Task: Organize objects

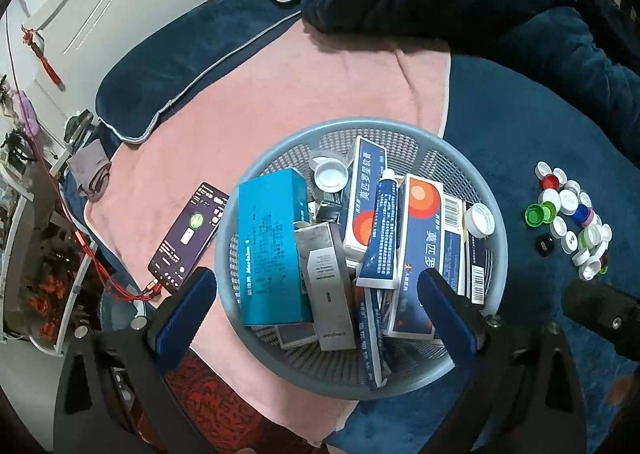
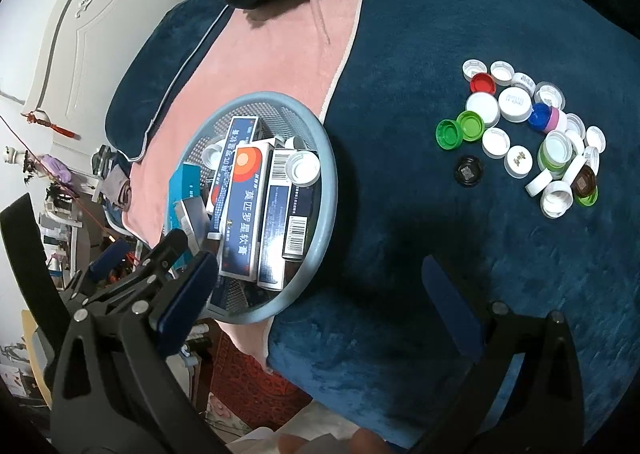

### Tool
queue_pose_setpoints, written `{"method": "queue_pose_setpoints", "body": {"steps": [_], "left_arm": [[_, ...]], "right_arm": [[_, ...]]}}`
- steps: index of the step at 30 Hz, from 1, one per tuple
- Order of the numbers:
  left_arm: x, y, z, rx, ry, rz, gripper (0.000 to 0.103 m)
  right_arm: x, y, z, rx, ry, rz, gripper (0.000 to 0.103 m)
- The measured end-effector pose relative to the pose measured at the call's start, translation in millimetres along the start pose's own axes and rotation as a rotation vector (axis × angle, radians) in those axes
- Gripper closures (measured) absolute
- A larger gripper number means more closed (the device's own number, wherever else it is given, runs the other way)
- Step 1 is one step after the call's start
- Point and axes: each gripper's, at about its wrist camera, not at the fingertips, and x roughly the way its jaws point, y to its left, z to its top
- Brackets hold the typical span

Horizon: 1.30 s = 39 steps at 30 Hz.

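Both tools' jaws apart above a blue bedspread (image 2: 400, 213), pink towel (image 1: 248, 101), white headboard (image 2: 80, 13) behind.

Both views are evenly lit by soft indoor light, with glare on the glossy boxes (image 2: 256, 209) in the basket (image 1: 498, 254) and a soft shadow pooling on the dark blue blanket (image 2: 400, 213) just right of it. Fisheye distortion bends the white headboard (image 2: 80, 21) and blackens the corners. The middle is sharp; the left clutter smears.
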Motion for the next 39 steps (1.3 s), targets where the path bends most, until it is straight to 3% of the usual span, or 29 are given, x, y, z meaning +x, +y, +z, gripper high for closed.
{"method": "queue_pose_setpoints", "body": {"steps": [20, 26, 33, 39], "left_arm": [[-3.5, -6.0, 1.3, 0.011, -0.005, -0.010, 0.002], [-14.7, -22.6, 5.3, -0.004, -0.026, -0.096, 0.002], [-50.5, -53.7, 9.9, -0.016, -0.170, -0.143, 0.002], [-47.6, -93.8, 13.4, 0.016, -0.108, -0.360, 0.002]], "right_arm": [[-3.2, -13.1, -0.3, 0.012, 0.000, -0.043, 0.000], [-12.0, -32.4, -0.5, 0.040, -0.012, -0.055, 0.000], [-26.9, -72.5, -2.8, 0.088, -0.024, -0.076, 0.000], [-39.9, -124.1, -10.7, 0.133, -0.022, -0.128, 0.000]]}}
